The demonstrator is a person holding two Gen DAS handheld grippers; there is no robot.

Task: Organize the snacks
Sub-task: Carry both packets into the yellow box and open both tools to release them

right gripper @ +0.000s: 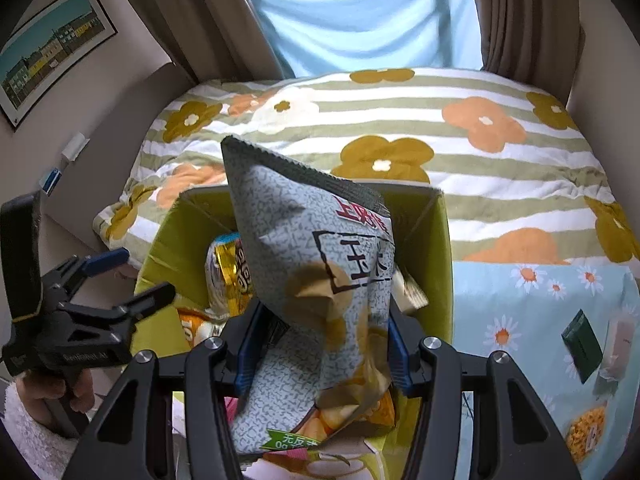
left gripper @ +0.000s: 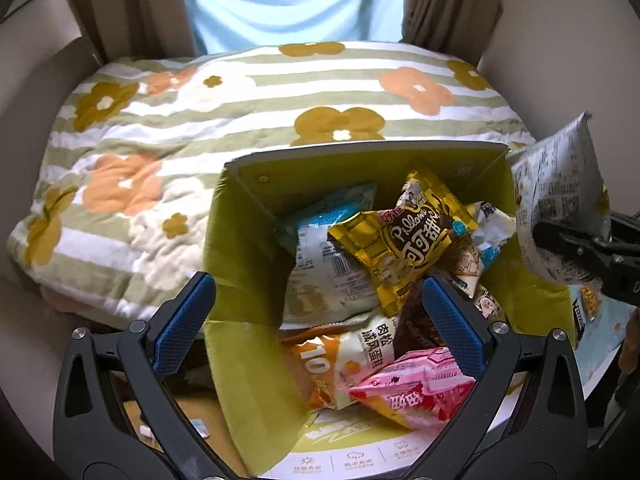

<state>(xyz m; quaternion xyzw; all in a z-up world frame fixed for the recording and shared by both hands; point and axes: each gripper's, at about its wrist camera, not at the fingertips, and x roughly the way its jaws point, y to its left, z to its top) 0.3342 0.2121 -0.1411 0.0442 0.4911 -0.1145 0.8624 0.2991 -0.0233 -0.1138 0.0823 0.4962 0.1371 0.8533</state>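
Note:
A green cardboard box stands open in front of the bed and holds several snack packets: a gold packet, a white one, an orange-and-white one and a pink one. My left gripper is open and empty, its jaws astride the box's near left wall. My right gripper is shut on a grey chip bag and holds it upright above the box. The bag also shows at the right edge of the left wrist view.
A bed with a striped flowered quilt lies behind the box. To the right, a light blue daisy cloth carries a dark green packet and other snacks. Curtains and walls close in the back.

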